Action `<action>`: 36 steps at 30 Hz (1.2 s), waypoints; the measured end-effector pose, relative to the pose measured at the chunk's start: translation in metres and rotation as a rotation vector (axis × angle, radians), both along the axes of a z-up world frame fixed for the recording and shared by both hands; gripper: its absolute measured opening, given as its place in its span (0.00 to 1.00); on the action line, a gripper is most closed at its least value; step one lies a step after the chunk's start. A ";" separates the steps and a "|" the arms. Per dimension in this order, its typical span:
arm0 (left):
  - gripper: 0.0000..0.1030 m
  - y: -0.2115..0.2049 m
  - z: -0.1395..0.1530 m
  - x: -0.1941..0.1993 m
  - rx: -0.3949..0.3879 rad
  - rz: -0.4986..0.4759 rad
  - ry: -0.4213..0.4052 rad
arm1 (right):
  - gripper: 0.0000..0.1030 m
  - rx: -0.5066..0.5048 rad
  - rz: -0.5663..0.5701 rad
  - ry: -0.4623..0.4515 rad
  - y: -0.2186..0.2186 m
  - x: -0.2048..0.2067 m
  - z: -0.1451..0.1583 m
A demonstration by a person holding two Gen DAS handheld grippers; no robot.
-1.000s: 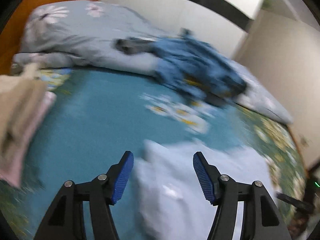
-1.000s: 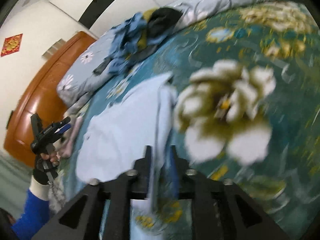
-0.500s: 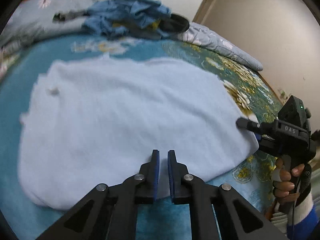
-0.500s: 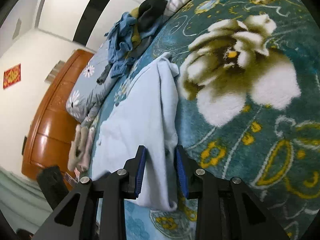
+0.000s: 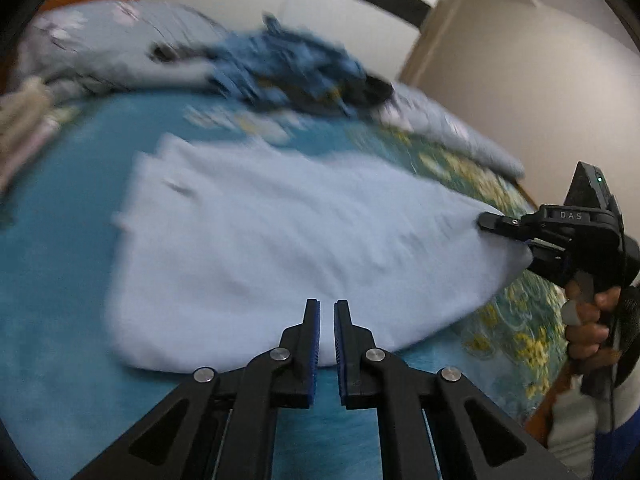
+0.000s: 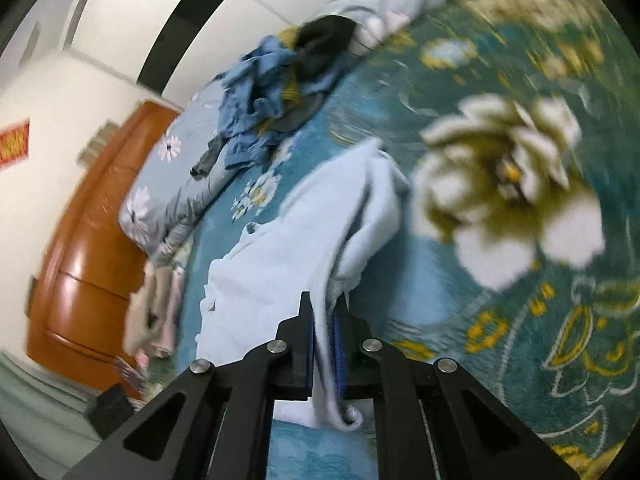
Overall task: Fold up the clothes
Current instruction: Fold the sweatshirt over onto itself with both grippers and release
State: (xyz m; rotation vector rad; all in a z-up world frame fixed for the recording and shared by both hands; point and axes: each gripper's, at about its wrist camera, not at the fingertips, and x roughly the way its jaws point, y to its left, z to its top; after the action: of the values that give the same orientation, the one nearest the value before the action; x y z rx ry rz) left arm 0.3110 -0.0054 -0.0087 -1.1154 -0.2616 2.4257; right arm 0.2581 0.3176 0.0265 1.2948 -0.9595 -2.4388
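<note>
A light-blue garment (image 5: 280, 248) lies spread on the teal floral bedspread (image 5: 52, 280). My left gripper (image 5: 326, 308) is shut at the garment's near edge, with pale cloth showing in the thin gap between its blue pads. In the left wrist view my right gripper (image 5: 528, 246), held by a gloved hand (image 5: 592, 320), pinches the garment's right corner. The right wrist view shows that gripper (image 6: 324, 316) shut on a bunched fold of the garment (image 6: 272, 264), which hangs down between the fingers.
A heap of blue and dark clothes (image 5: 288, 68) (image 6: 264, 112) rests on a grey floral duvet (image 5: 120, 52) at the far side. A folded beige and pink stack (image 6: 156, 312) sits at the bed's left, by the orange wooden headboard (image 6: 80, 260). A wall (image 5: 520, 92) stands to the right.
The left gripper, wide open a second ago, shut at the garment's near edge and stays shut. The right jaws have narrowed onto the cloth, and both views have swung.
</note>
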 end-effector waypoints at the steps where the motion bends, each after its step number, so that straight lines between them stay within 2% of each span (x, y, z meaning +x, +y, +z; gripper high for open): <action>1: 0.09 -0.017 0.006 0.002 0.013 0.033 0.013 | 0.08 0.042 0.014 0.006 -0.012 -0.005 0.010; 7: 0.09 -0.106 0.019 0.012 0.107 0.206 0.037 | 0.08 0.237 0.168 0.079 -0.116 -0.035 0.062; 10: 0.09 -0.134 0.015 0.017 0.144 0.254 0.030 | 0.08 0.317 0.284 0.111 -0.179 -0.042 0.067; 13: 0.09 -0.152 0.007 0.020 0.170 0.292 0.002 | 0.08 0.371 0.379 0.087 -0.236 -0.047 0.048; 17: 0.11 -0.163 -0.005 0.027 0.175 0.306 -0.026 | 0.08 0.431 0.443 0.011 -0.275 -0.045 0.008; 20: 0.18 -0.170 -0.013 0.031 0.166 0.314 -0.041 | 0.09 0.476 0.491 -0.046 -0.304 -0.044 -0.023; 24: 0.23 -0.173 -0.019 0.029 0.185 0.313 -0.056 | 0.15 0.446 0.518 -0.044 -0.304 -0.036 -0.022; 27: 0.24 -0.164 -0.015 0.023 0.202 0.267 -0.040 | 0.25 0.316 0.629 -0.022 -0.302 -0.028 -0.014; 28: 0.28 -0.158 -0.012 0.022 0.211 0.243 -0.032 | 0.25 0.266 0.651 -0.005 -0.296 -0.025 -0.010; 29: 0.37 -0.153 -0.010 0.020 0.220 0.221 -0.025 | 0.25 0.220 0.661 0.021 -0.287 -0.021 -0.003; 32: 0.46 -0.137 -0.004 0.013 0.268 0.153 -0.012 | 0.25 0.192 0.540 0.066 -0.239 -0.018 0.011; 34: 0.50 -0.125 -0.001 0.007 0.307 0.103 -0.005 | 0.25 0.168 0.445 0.067 -0.201 -0.015 0.013; 36: 0.53 -0.112 -0.005 -0.003 0.308 0.077 -0.031 | 0.25 0.140 0.380 0.053 -0.171 -0.011 0.009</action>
State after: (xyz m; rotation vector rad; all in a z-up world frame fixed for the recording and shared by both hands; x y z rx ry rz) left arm 0.3077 -0.1172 -0.0133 -1.0196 -0.6748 2.3324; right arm 0.2473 0.1462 0.0352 1.3092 -0.4812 -2.2580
